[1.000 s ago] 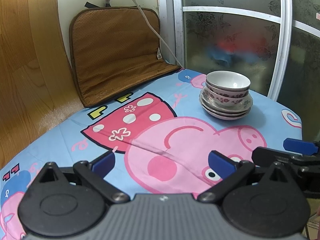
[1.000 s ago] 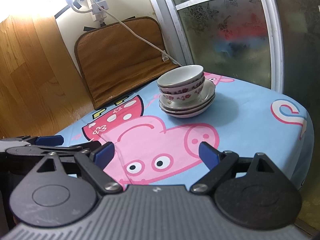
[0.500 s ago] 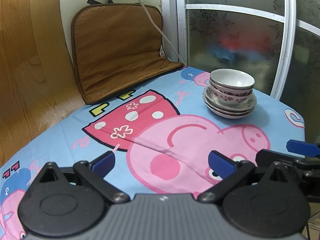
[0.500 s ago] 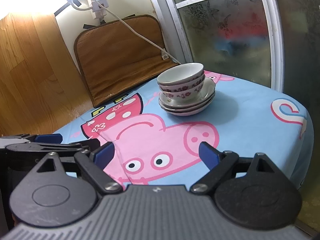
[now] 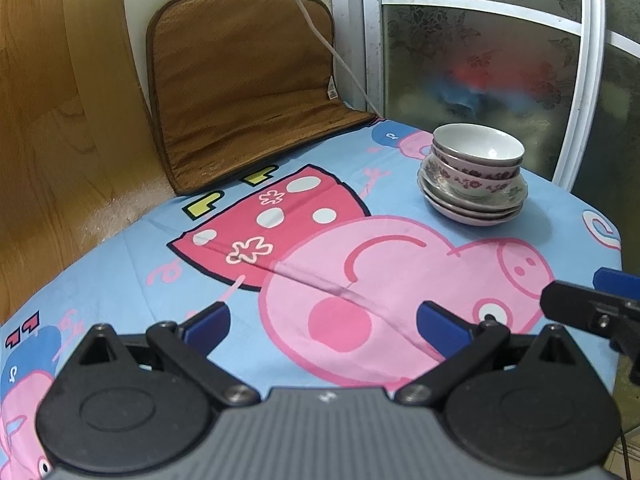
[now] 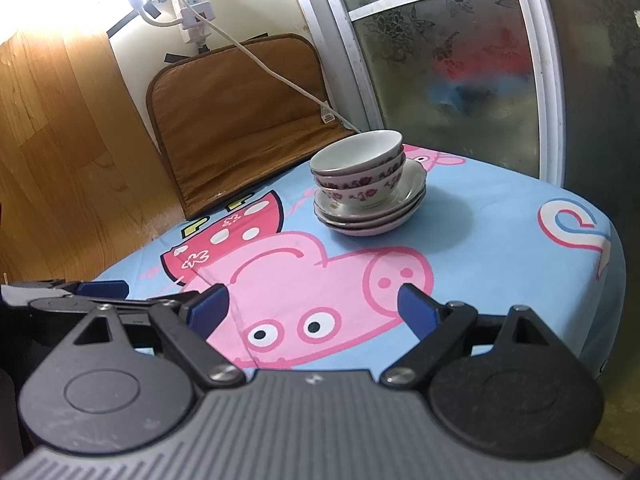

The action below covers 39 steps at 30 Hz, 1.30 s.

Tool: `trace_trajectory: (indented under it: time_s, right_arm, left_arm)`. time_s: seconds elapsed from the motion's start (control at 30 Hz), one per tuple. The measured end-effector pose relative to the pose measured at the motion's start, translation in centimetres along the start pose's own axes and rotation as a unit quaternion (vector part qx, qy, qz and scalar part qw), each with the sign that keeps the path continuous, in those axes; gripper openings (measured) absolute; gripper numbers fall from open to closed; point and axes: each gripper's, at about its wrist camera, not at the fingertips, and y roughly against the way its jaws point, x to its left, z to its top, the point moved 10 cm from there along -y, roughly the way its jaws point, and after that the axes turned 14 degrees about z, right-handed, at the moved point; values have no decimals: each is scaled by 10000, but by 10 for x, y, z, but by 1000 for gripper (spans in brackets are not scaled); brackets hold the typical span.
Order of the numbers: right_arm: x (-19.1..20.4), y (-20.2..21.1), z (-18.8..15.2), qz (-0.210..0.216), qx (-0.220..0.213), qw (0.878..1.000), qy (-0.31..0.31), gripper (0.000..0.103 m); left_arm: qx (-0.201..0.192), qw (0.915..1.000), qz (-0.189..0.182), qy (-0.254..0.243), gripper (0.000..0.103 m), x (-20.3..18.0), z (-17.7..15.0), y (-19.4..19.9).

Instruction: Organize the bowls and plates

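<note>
A stack of flowered bowls sits on a stack of shallow plates at the far right of the table; it also shows in the right wrist view, bowls on plates. My left gripper is open and empty, well short of the stack, over the near part of the table. My right gripper is open and empty, also short of the stack. Each gripper shows at the edge of the other's view.
The table wears a blue cartoon-pig cloth. A brown padded mat leans on the back wall with a white cable across it. A wooden panel stands left, a frosted glass door right.
Both grippers have drawn back slightly and shifted; the stack sits a little farther right in the left view. Jaws stay open. The stack has not moved.
</note>
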Motion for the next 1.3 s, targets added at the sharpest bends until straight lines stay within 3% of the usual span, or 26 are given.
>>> trace_trajectory:
  time_s: [0.43,0.87,1.3]
  right_arm:
    - [-3,-9,8,87,20,9999,50,93]
    - [-27,-8,17,118,17,9999,-98,93]
    - [-40,-14,14,368,124,9988,-304,93]
  left_arm:
    - [203,9995,168,150,103,10,-4,-15]
    - [660,9967,422,227,103,11,-26,-45]
    - [678,9934,567,728,103,17,-33,-43]
